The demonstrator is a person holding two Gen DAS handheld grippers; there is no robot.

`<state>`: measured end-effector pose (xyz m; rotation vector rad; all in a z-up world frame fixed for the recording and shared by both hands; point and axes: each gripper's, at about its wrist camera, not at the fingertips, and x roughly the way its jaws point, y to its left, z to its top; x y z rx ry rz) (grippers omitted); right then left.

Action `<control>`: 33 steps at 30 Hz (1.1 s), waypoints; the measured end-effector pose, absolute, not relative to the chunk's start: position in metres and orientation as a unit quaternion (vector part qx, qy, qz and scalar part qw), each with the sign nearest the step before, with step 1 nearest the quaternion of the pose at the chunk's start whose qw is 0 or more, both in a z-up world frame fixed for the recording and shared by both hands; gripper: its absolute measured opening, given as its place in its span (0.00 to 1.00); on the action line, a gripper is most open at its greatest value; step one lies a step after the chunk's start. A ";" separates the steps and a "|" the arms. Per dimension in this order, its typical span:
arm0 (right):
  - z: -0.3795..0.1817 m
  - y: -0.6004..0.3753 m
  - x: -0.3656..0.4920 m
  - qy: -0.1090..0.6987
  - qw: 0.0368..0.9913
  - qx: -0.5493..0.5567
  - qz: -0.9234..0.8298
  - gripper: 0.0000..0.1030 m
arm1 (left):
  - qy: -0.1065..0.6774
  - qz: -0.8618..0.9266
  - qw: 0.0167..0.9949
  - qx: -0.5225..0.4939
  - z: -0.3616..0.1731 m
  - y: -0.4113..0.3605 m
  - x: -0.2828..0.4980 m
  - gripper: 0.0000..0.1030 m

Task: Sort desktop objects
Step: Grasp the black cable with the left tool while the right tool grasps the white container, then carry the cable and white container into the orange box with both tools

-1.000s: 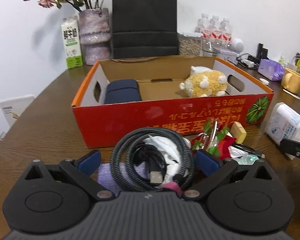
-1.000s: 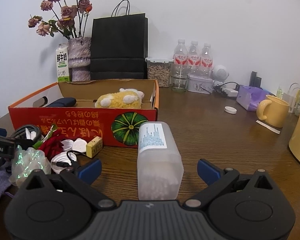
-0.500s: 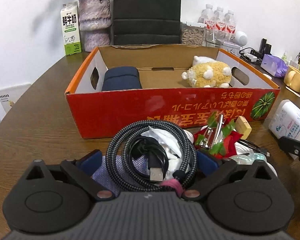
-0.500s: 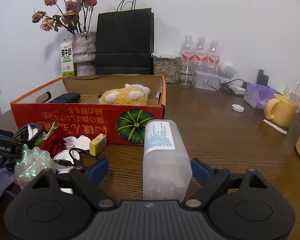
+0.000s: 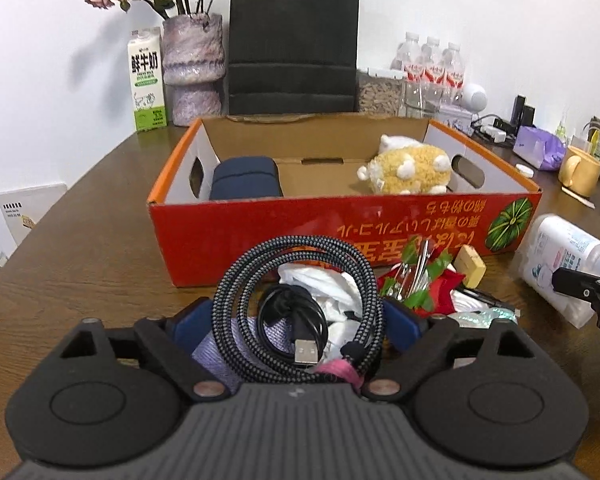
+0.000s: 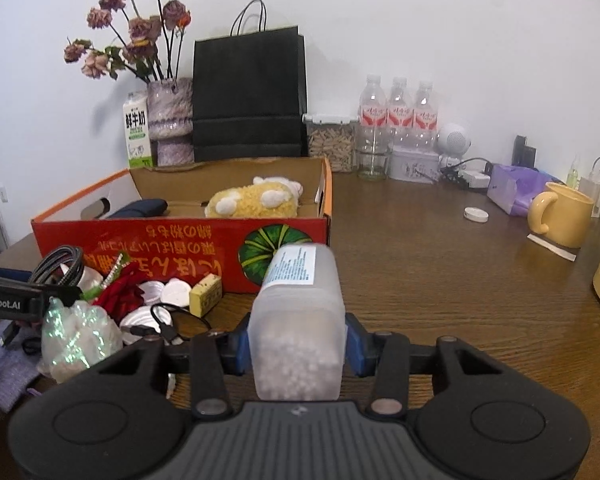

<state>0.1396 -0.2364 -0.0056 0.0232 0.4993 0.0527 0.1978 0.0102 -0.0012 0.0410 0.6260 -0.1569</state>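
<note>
My left gripper (image 5: 296, 320) is shut on a coiled braided cable (image 5: 300, 308), its blue pads pressing both sides of the coil. My right gripper (image 6: 296, 344) is shut on a translucent plastic bottle (image 6: 300, 312) with a white label, lying lengthwise between the pads. The same bottle shows at the right in the left wrist view (image 5: 560, 260). A red cardboard box (image 5: 340, 232) stands behind, holding a yellow plush toy (image 5: 408, 170) and a dark blue pouch (image 5: 244, 178). The box also shows in the right wrist view (image 6: 180, 240).
A clutter pile lies in front of the box: red fabric flower (image 6: 120, 292), white lids (image 6: 172, 292), yellow block (image 6: 206, 300), iridescent wrapper (image 6: 76, 340), purple cloth (image 6: 4, 368). A yellow mug (image 6: 560, 220), water bottles (image 6: 396, 120), black bag (image 6: 248, 92) and vase (image 6: 170, 120) stand behind.
My right gripper has closed on the plastic bottle, which was lying loose between the open fingers. My left gripper still holds the cable and its view has shifted slightly.
</note>
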 end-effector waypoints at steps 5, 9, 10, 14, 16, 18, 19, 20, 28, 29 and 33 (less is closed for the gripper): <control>0.003 -0.236 0.131 0.227 0.973 0.014 0.026 0.41 | 0.280 -0.081 0.956 0.017 0.013 0.013 0.188 0.87; 0.013 -0.234 0.124 0.209 0.977 0.014 0.027 0.41 | 0.261 -0.084 0.962 0.009 0.026 0.015 0.182 0.87; 0.016 -0.233 0.122 0.203 0.979 0.014 0.028 0.41 | 0.255 -0.086 0.963 0.007 0.029 0.016 0.180 0.87; 0.033 -0.230 0.117 0.178 0.983 0.011 0.033 0.41 | 0.228 -0.092 0.969 0.002 0.046 0.017 0.178 0.87; 0.041 -0.227 0.119 0.166 0.985 0.009 0.034 0.41 | 0.218 -0.094 0.971 -0.001 0.054 0.016 0.181 0.87; 0.050 -0.223 0.124 0.153 0.988 0.006 0.037 0.41 | 0.207 -0.098 0.973 -0.005 0.063 0.015 0.186 0.87; 0.054 -0.221 0.127 0.148 0.988 0.004 0.038 0.41 | 0.204 -0.100 0.974 -0.006 0.066 0.013 0.189 0.87; 0.058 -0.219 0.131 0.143 0.989 0.002 0.039 0.41 | 0.200 -0.100 0.975 -0.008 0.069 0.012 0.192 0.87; 0.071 -0.204 0.186 0.134 0.990 -0.001 0.034 0.41 | 0.196 -0.102 0.975 -0.024 0.081 -0.001 0.243 0.87; 0.070 -0.203 0.195 0.138 0.990 -0.001 0.034 0.41 | 0.201 -0.100 0.974 -0.027 0.079 -0.003 0.253 0.87; 0.059 -0.203 0.233 0.157 0.987 -0.001 0.028 0.41 | 0.226 -0.089 0.969 -0.037 0.065 -0.010 0.285 0.87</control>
